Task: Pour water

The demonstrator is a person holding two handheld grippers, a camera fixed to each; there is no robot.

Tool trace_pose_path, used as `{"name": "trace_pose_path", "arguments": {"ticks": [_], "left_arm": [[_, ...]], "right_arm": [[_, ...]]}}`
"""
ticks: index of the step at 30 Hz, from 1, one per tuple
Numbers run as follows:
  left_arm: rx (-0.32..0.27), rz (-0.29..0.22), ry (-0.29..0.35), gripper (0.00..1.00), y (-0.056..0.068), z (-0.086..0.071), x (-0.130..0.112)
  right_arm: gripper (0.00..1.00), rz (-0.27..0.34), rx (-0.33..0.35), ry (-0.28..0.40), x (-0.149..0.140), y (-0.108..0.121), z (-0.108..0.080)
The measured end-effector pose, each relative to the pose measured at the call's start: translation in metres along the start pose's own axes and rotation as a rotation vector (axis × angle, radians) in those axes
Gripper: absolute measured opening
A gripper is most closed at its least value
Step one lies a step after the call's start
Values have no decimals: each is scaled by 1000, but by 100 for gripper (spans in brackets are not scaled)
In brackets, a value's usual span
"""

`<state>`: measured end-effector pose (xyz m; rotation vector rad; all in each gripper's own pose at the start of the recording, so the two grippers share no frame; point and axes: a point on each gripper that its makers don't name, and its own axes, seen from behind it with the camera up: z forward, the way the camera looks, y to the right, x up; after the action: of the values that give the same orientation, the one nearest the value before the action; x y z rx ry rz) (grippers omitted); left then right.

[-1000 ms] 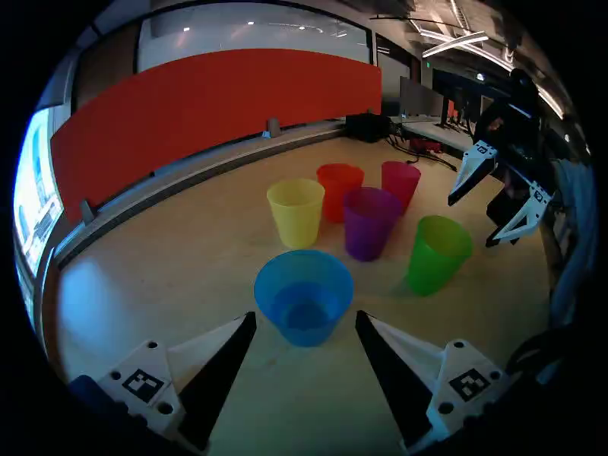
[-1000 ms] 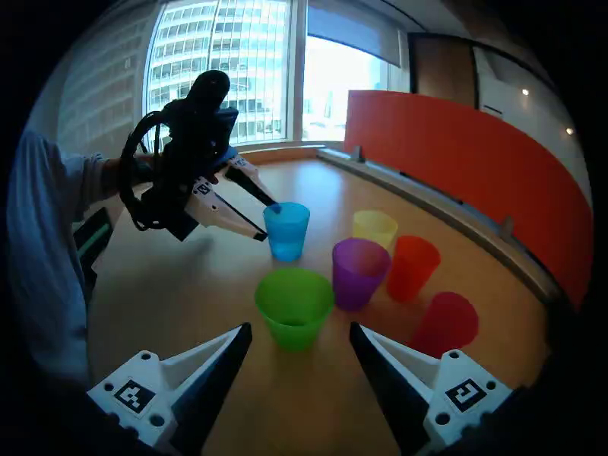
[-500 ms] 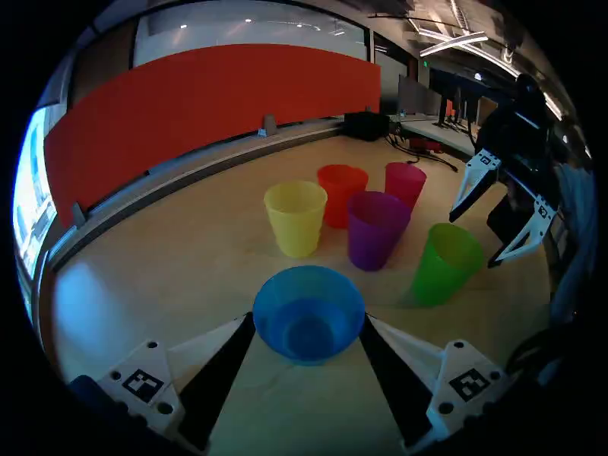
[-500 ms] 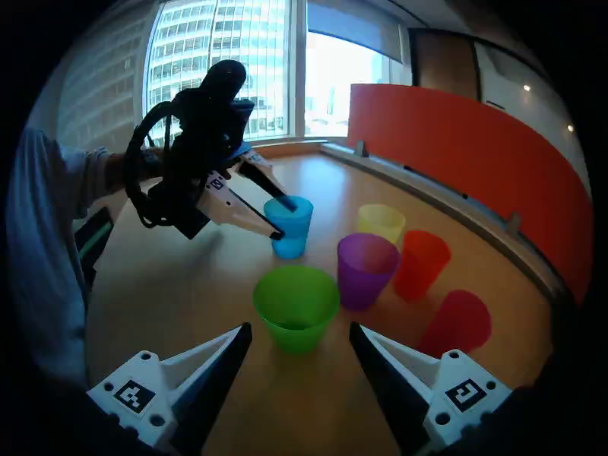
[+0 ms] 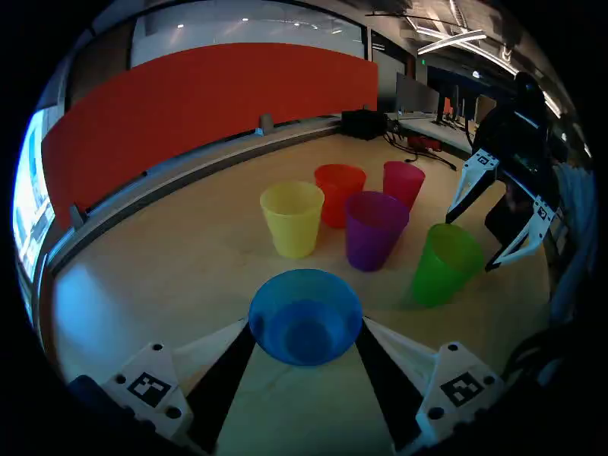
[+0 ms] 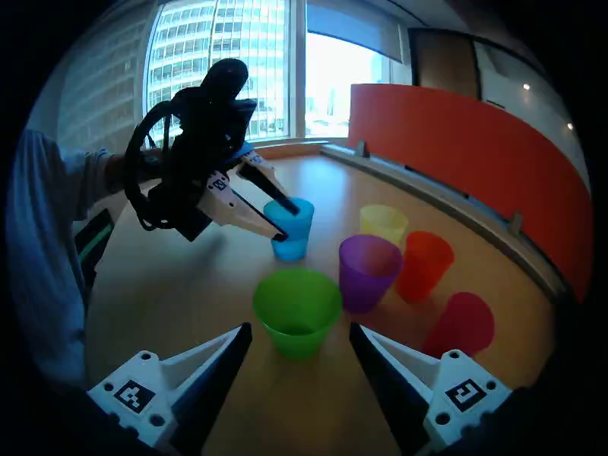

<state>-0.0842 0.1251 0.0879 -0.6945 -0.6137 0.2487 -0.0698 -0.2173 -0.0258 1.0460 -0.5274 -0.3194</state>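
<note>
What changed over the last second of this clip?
The left hand-held gripper moved forward until its fingers bracket the blue cup; whether they grip it firmly is unclear. The cup still stands on the table. The right hand-held gripper stayed open before the green cup, and the other cups did not move.

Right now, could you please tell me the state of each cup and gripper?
Left gripper: around blue cup, grip unclear
Right gripper: open, empty
Blue cup: upright, between left gripper's fingers
Green cup: upright
Purple cup: upright
Yellow cup: upright
Orange cup: upright
Pink cup: upright
</note>
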Motion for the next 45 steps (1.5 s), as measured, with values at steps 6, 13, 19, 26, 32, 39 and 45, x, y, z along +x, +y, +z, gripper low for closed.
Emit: {"name": "trace_pose_path", "arguments": {"ticks": [6, 13, 19, 26, 32, 39, 45], "left_arm": [[-3, 2, 0, 87, 0, 0, 0], [0, 6, 1, 87, 0, 0, 0], [2, 10, 1, 87, 1, 0, 0], [1, 14, 2, 87, 0, 0, 0], [2, 15, 4, 87, 0, 0, 0], [2, 14, 9, 87, 1, 0, 1], [5, 18, 10, 87, 1, 0, 1]], "right_arm": [[100, 5, 4, 0, 1, -2, 8], [100, 3, 18, -1, 3, -5, 22], [100, 4, 24, -1, 5, -7, 32], [98, 0, 24, -3, 5, -7, 43], [91, -4, 20, -6, 3, -7, 45], [90, 10, 25, 6, 7, -9, 42], [90, 14, 20, 13, 9, -8, 36]]}}
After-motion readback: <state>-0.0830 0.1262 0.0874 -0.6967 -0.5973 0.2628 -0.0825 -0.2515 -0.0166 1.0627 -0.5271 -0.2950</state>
